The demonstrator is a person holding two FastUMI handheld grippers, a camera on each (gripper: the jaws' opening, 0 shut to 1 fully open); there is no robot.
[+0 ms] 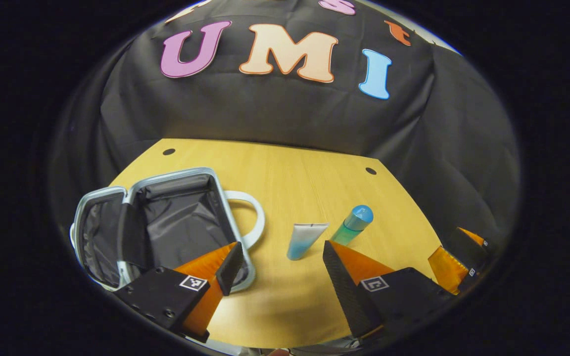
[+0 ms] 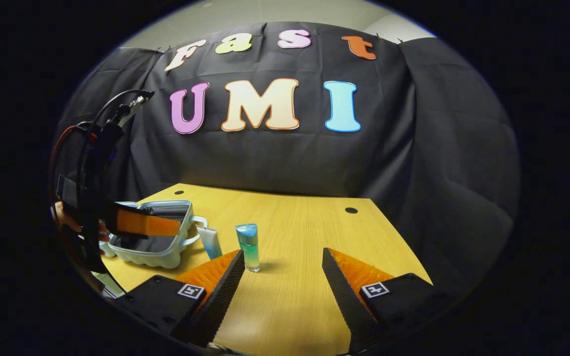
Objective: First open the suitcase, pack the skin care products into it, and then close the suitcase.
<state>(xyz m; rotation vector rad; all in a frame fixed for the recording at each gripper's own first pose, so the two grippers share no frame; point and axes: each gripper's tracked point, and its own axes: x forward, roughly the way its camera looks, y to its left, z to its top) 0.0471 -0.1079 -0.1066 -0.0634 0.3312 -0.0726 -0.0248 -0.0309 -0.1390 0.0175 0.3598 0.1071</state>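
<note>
In the left gripper view, the left gripper (image 1: 281,257) is held above the wooden tabletop (image 1: 290,178) with its fingers spread wide apart and nothing pinched between them. The small suitcase (image 1: 161,222) lies open beyond and around the left finger, its dark lining exposed and its lid folded out to the far left; the tip of the left finger overlaps the suitcase's near rim, though contact cannot be told. A pale carry handle (image 1: 250,217) projects from the suitcase toward the gap between the fingers. Just beyond that gap, a tube (image 1: 305,240) with a blue lower end is seen standing, and immediately beside it, above the right finger's tip, a blue-green bottle (image 1: 355,225) with a rounded blue cap is seen tilted in the fisheye. The right gripper (image 1: 455,259) appears far off past the right finger.

In the right gripper view, the right gripper (image 2: 281,269) is likewise held with fingers spread and empty. The bottle (image 2: 249,247) stands upright just beyond the left finger's tip, with the tube (image 2: 210,241) beside it, farther left. The suitcase (image 2: 154,242) rests well left of the fingers, and the left gripper (image 2: 141,223), held by a hand (image 2: 62,217), hangs over it.
</note>
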